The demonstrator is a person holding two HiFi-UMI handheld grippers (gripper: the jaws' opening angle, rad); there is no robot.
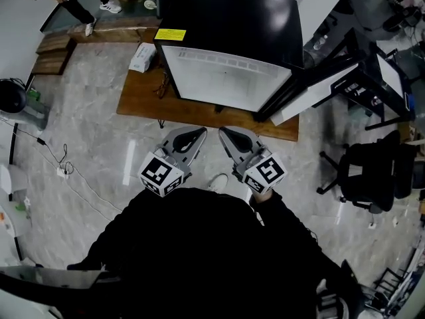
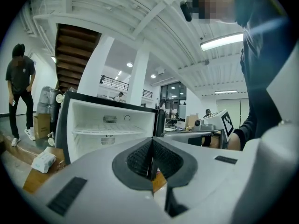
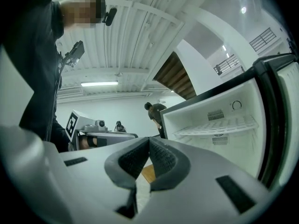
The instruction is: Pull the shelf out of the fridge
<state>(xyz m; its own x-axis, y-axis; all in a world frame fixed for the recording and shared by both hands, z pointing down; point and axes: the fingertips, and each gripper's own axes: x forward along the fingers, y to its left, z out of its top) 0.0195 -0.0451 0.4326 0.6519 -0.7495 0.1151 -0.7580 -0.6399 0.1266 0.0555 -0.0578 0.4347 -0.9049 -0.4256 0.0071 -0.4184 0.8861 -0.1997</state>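
Note:
A black fridge (image 1: 226, 18) stands open on a wooden board (image 1: 143, 98), its white inside (image 1: 226, 78) facing me. Its door (image 1: 319, 92) is swung out to the right. A white wire shelf (image 2: 110, 131) lies across the middle of the compartment; it also shows as the shelf (image 3: 219, 125) in the right gripper view. My left gripper (image 1: 201, 133) (image 2: 152, 141) and right gripper (image 1: 222, 132) (image 3: 149, 140) hover side by side over the floor, short of the fridge. Both are shut with nothing between the pads, tips angled toward each other.
A white box (image 1: 141, 56) lies on the board left of the fridge. An office chair (image 1: 372, 175) and desks stand to the right. Cables (image 1: 63, 165) trail over the marble floor at left. A person (image 2: 19, 92) stands beyond the fridge's left side.

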